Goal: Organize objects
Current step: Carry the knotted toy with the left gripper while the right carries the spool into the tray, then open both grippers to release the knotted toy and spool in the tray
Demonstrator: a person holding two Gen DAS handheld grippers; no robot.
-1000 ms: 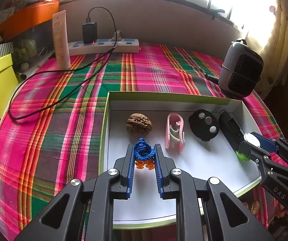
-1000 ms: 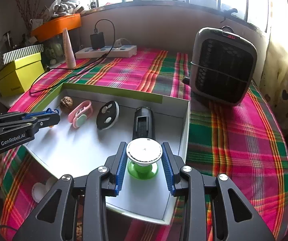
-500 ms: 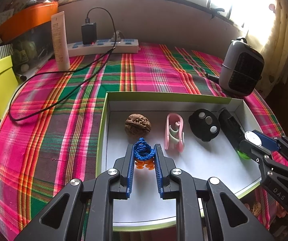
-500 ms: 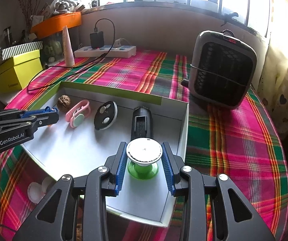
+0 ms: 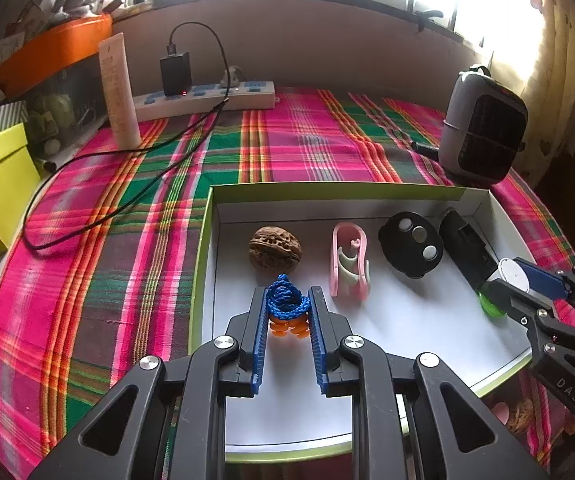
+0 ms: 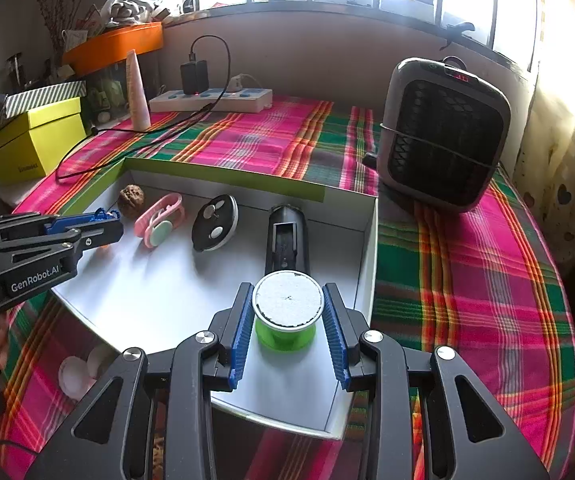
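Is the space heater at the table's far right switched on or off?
On: the space heater shows a lit red display on its top edge in the right wrist view.

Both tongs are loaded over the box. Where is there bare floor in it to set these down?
The bare patch is the white floor of the box nearer the tongs, between the left tongs and right tongs. The far side is crowded: walnut, pink clip, black disc, black remote in a row.

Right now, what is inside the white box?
In the white box: a walnut, pink clip, black disc and black remote. The grippers' blue-orange trinket and green-based puck cover the floor beneath.
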